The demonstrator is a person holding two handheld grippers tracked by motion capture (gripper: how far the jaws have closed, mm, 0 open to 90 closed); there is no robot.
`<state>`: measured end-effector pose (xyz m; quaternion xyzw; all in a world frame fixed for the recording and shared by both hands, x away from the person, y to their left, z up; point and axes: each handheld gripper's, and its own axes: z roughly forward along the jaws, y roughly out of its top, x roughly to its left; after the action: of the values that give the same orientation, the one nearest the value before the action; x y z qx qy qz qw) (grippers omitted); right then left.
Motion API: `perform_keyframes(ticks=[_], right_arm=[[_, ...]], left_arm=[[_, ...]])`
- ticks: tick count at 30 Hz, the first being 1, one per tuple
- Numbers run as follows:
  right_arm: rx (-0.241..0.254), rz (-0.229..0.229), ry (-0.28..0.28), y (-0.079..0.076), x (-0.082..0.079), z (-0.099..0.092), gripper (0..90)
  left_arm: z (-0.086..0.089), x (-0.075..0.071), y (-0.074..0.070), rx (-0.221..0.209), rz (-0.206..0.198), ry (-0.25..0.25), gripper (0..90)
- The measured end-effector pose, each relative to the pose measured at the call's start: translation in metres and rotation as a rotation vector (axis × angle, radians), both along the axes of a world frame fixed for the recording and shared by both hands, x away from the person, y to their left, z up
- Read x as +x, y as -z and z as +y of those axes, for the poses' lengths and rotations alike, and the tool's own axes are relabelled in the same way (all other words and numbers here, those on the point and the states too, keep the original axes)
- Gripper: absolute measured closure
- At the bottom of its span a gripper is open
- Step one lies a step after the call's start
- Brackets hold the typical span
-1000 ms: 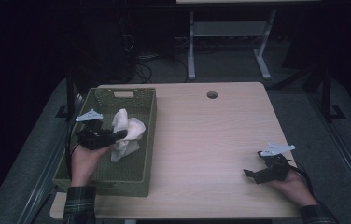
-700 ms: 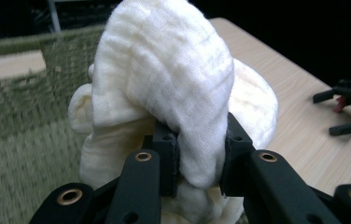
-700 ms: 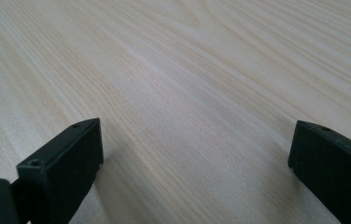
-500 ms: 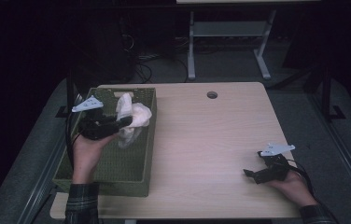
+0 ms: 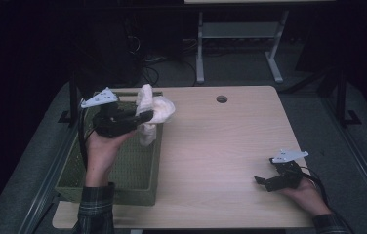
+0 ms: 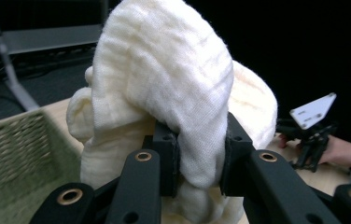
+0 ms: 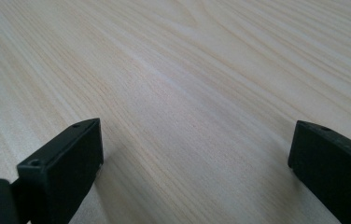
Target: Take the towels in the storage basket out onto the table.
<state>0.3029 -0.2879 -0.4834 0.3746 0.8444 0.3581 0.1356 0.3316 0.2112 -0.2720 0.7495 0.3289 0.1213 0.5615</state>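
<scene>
A cream cloth [image 5: 154, 113] hangs bunched in the air above the right rim of the green woven basket [image 5: 122, 171]. My left gripper [image 5: 143, 117] is shut on that cloth, and in the left gripper view its two black pads [image 6: 233, 154] pinch a fold of the cloth [image 6: 164, 84] between them. My right gripper [image 5: 264, 182] rests low on the wooden table [image 5: 220, 141] at the near right. In the right gripper view its jaws stand wide apart over bare wood, and the gripper [image 7: 194, 154] is open with nothing between its fingers.
The basket stands along the table's left side, near its left edge. A round cable hole [image 5: 221, 99] sits near the table's far edge. Metal frame legs [image 5: 200, 53] and cables stand on the dark floor beyond the table.
My left gripper has risen out of the basket with the cloth and moved toward the far right rim. The right gripper has stayed where it was.
</scene>
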Motion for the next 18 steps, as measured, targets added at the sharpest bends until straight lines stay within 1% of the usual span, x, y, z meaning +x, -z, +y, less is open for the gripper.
perform_keyframes(ticks=[4, 7, 9, 16, 18], right_arm=[[0.000, 0.000, 0.000, 0.000, 0.000, 0.000, 2.8], [0.000, 0.000, 0.000, 0.000, 0.000, 0.000, 2.8], [0.000, 0.000, 0.000, 0.000, 0.000, 0.000, 2.8], [0.000, 0.000, 0.000, 0.000, 0.000, 0.000, 2.8], [-0.001, 0.001, 0.000, 0.000, 0.000, 0.000, 2.8]], left_arm=[[-0.016, 0.002, -0.003, -0.012, -0.008, 0.036, 72.4], [-0.031, 0.003, -0.001, -0.002, -0.001, 0.072, 72.4], [-0.041, 0.004, 0.001, 0.015, 0.005, 0.097, 72.4], [-0.065, 0.004, 0.008, 0.019, 0.022, 0.152, 72.3], [-0.072, 0.004, 0.011, 0.027, 0.025, 0.171, 72.3]])
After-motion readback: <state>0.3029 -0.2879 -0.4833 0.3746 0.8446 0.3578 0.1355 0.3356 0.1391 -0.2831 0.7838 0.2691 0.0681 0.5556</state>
